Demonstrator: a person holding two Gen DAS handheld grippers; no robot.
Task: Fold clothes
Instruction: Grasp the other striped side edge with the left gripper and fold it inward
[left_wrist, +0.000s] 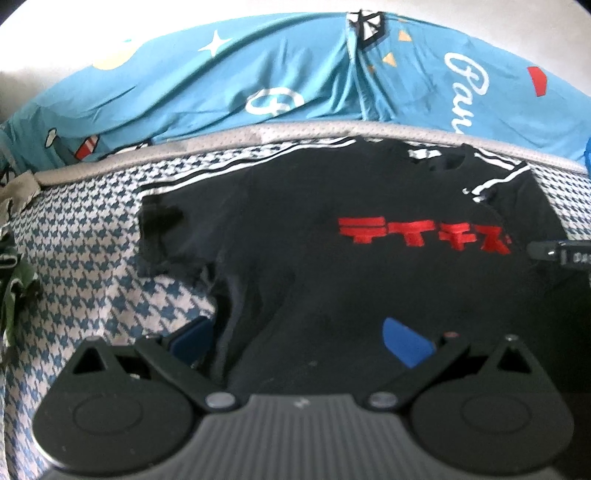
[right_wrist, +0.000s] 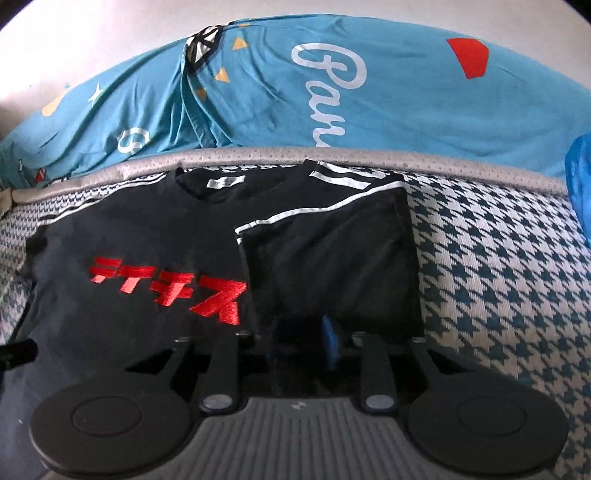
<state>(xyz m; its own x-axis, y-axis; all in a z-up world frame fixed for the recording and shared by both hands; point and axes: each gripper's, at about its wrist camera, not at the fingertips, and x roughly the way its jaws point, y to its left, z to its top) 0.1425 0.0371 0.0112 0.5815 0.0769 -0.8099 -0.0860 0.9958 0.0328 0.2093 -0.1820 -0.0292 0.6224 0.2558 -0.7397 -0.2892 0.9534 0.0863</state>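
Observation:
A black T-shirt (left_wrist: 332, 266) with red characters (left_wrist: 424, 234) and white shoulder stripes lies flat on the houndstooth mattress (left_wrist: 92, 258), collar toward the far edge. My left gripper (left_wrist: 299, 341) is open over the shirt's lower left side. Its left blue pad (left_wrist: 192, 339) is by the hem edge and its right blue pad (left_wrist: 406, 343) is above the cloth. In the right wrist view the shirt's right side (right_wrist: 332, 258) is folded inward over the body. My right gripper (right_wrist: 301, 343) is shut on the near edge of that folded part. It also shows as a dark tip, the right gripper (left_wrist: 550, 251), in the left wrist view.
A blue printed quilt (right_wrist: 369, 103) is heaped along the far side behind the grey mattress border (right_wrist: 295, 155). Green cloth (left_wrist: 14, 295) lies at the left edge. A blue object (right_wrist: 580, 177) sits at the far right. Bare houndstooth mattress (right_wrist: 498, 277) extends right of the shirt.

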